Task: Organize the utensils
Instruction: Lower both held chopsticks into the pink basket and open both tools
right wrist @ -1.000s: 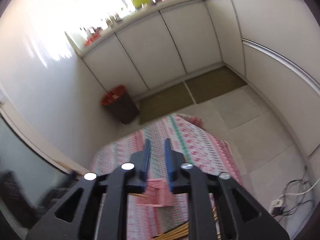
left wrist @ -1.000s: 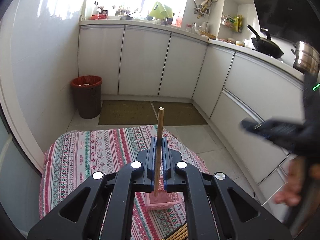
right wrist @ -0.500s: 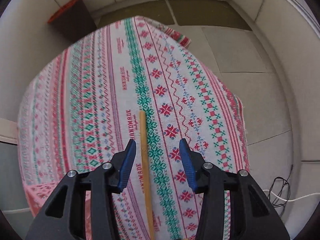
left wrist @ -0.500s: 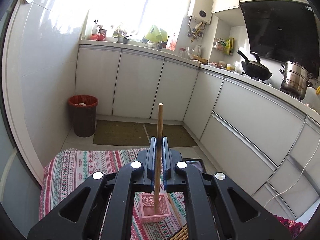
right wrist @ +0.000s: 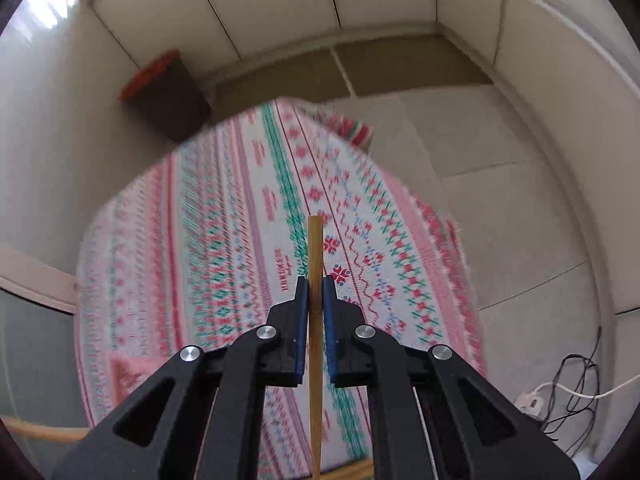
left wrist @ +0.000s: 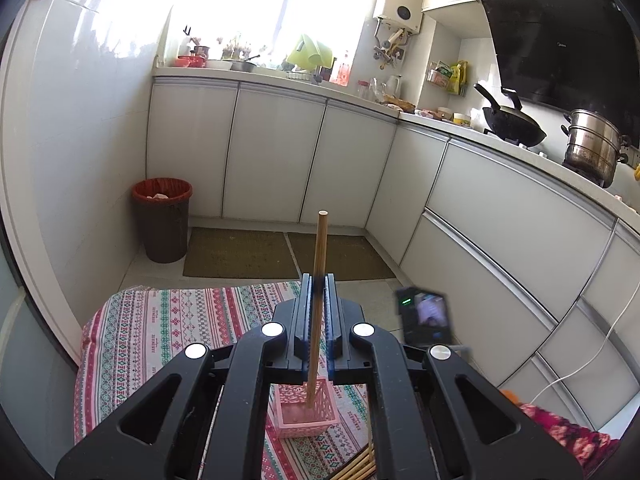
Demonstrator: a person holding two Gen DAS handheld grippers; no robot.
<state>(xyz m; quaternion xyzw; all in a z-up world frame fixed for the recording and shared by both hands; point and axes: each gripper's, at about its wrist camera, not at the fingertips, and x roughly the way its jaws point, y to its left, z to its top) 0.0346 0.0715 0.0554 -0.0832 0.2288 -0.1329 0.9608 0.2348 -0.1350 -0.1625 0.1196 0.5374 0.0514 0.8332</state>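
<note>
Your left gripper (left wrist: 316, 300) clamped one chopstick (left wrist: 319, 256), its lower end inside the pink basket (left wrist: 306, 410) just below; your right gripper (right wrist: 316, 296) pinched a second chopstick (right wrist: 315, 248) above the patterned tablecloth (right wrist: 224, 240)

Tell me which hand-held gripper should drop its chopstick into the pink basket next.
Left. The left hand-held gripper holds its chopstick upright, tip in the pink basket; the right hand-held gripper shows only cloth beyond it.
</note>
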